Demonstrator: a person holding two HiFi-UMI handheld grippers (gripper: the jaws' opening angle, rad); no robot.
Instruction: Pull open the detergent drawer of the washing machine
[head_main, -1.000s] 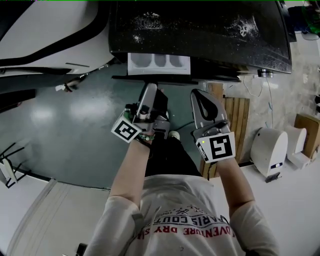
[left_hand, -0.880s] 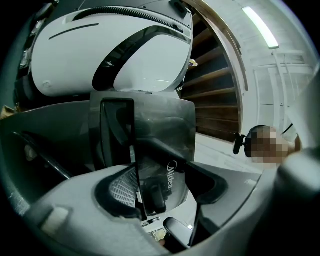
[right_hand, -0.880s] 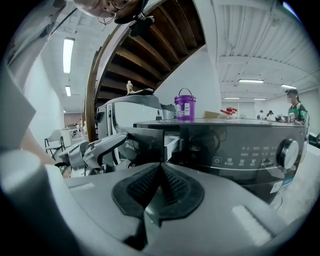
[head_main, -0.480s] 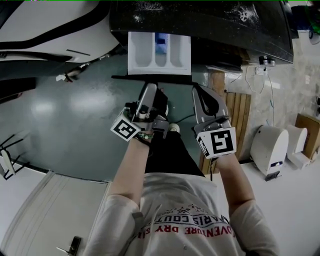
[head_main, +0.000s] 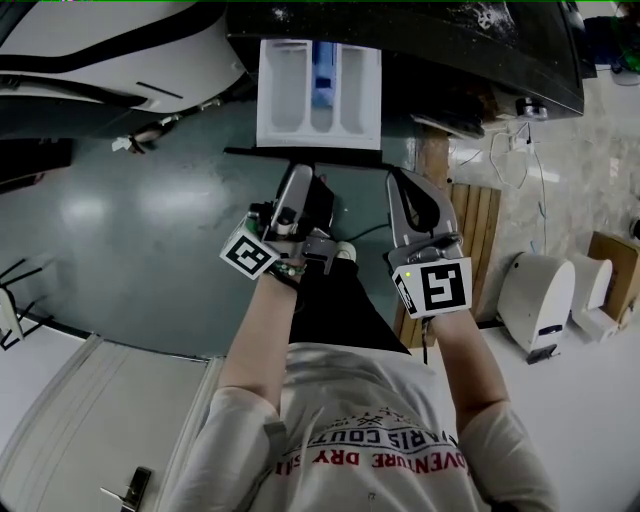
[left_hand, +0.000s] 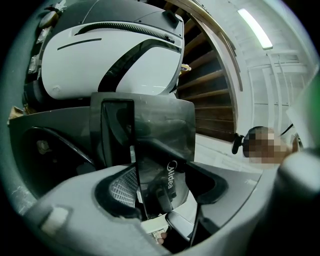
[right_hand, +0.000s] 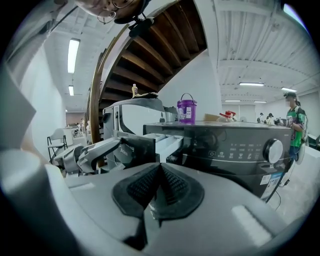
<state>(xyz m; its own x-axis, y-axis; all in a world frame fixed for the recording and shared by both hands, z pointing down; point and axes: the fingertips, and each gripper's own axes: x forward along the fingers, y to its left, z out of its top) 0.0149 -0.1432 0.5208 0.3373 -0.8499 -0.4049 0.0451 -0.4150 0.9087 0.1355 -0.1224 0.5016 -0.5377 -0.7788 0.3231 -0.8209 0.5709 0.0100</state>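
Drawer (head_main: 318, 100) rear hid under washer (head_main: 450, 60); L gripper (left_hand: 162, 187) clamps front

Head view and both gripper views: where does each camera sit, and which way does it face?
Head view: on the person's head, looking steeply down at the pulled-out detergent drawer; forearms, left gripper and right gripper show.
Left gripper view: rides the left gripper, looking along fingers shut on the drawer's dark front panel.
Right gripper view: rides the right gripper, facing the washing machine front; fingers shut, empty.
Shared: head and right gripper views both show the left gripper holding the drawer.
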